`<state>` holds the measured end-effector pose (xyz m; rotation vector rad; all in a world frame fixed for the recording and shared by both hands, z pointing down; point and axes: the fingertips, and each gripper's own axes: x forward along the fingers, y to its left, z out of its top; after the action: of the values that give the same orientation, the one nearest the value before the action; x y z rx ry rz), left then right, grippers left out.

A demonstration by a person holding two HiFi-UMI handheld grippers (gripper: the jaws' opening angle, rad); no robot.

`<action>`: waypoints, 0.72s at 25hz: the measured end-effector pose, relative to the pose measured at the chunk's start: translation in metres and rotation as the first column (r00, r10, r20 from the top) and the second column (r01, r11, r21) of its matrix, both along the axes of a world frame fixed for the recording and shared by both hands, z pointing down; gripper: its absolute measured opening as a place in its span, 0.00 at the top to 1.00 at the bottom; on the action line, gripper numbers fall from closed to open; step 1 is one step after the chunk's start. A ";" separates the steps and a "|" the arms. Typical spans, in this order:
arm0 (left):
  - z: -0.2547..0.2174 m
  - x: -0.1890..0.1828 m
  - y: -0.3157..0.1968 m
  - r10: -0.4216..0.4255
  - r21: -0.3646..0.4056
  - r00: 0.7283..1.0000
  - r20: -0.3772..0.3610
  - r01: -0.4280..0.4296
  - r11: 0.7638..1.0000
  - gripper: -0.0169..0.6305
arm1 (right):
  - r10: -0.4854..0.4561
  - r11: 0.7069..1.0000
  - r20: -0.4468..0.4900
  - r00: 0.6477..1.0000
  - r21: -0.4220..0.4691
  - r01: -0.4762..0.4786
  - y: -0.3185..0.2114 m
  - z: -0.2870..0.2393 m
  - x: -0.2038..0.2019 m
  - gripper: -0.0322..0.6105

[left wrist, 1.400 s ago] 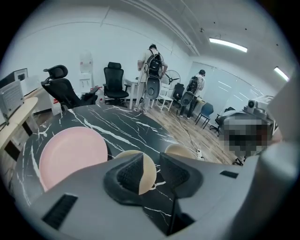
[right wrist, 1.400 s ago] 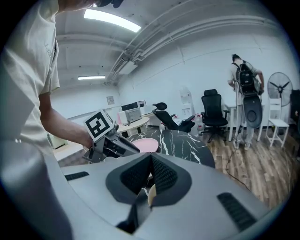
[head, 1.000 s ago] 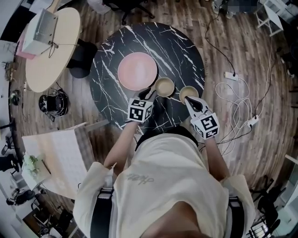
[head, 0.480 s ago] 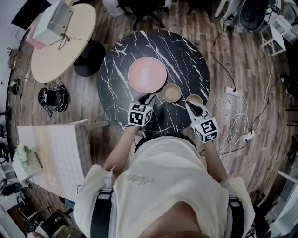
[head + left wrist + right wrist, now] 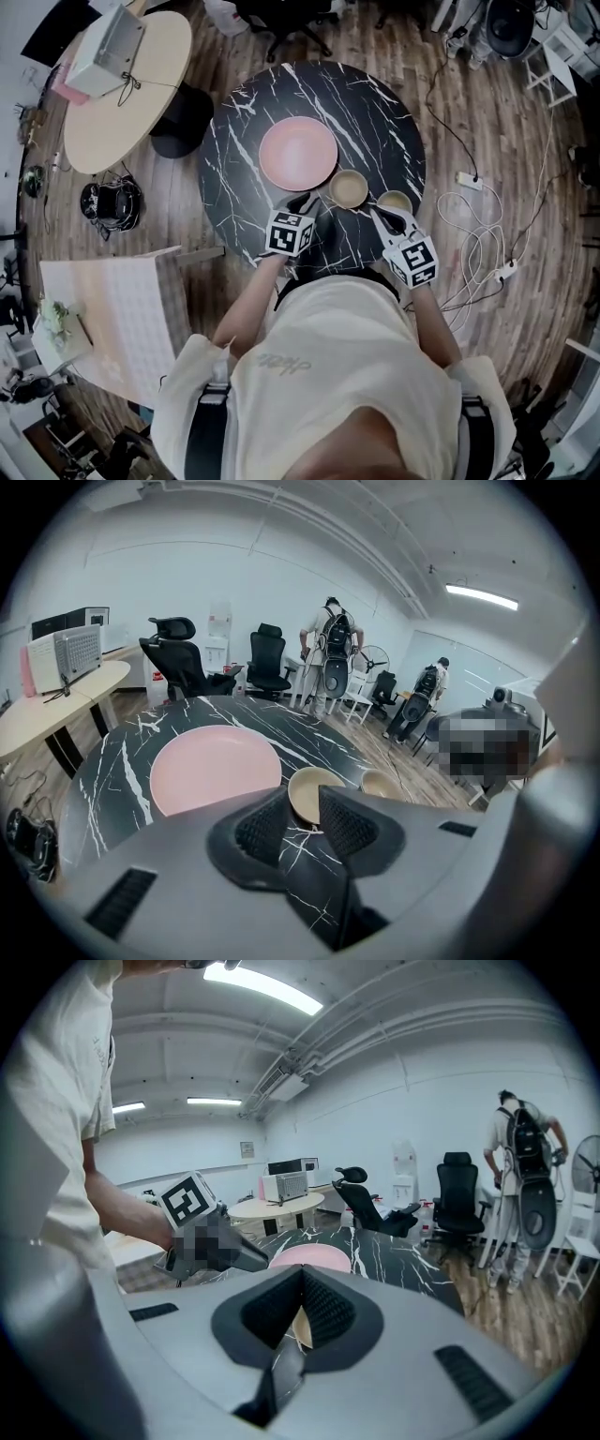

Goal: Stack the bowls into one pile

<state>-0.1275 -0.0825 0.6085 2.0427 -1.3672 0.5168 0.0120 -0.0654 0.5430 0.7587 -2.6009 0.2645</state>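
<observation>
A round black marble-patterned counter (image 5: 370, 117) seen from above, with three bowls on it, none yet stacked. The largest, a wide, shallow pink bowl (image 5: 298, 153), sits near the counter's centre. It looks the heaviest and, as a judgement, is best left where it is as the base of the pile. Just beside it, toward the person, is a middle tan bowl (image 5: 349, 188), and near that, close to the counter's edge, is a small tan bowl (image 5: 395, 202). All three appear rigid, smooth and glazed, so they are probably slippery and could chip if knocked together. The rim seems the sensible place to grip, with one pad inside the wall and one outside, starting with the small, light bowl. The left claw (image 5: 302, 201) hovers just short of the middle bowl, its pads parted and nothing between them. The right claw (image 5: 382, 214) points at the small bowl, its tips drawn together and holding nothing.
</observation>
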 end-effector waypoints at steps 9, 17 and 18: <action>0.030 0.018 -0.017 0.033 -0.071 0.999 -0.018 -0.035 0.997 0.79 | 0.046 0.997 -0.027 0.999 -0.056 -0.048 -0.004 0.018 0.023 0.94; 0.064 0.028 -0.039 0.031 -0.151 0.999 -0.025 -0.034 0.988 0.79 | 0.071 0.992 -0.031 0.997 -0.101 -0.074 -0.019 0.035 0.039 0.94; 0.070 0.029 -0.041 0.027 -0.167 0.999 -0.033 -0.032 0.986 0.79 | 0.072 0.991 -0.031 0.997 -0.106 -0.075 -0.020 0.039 0.041 0.94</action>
<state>-0.0982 -0.1236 0.6782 1.9293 -1.2349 0.5907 0.0530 -0.0856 0.5817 0.8153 -2.5140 0.4098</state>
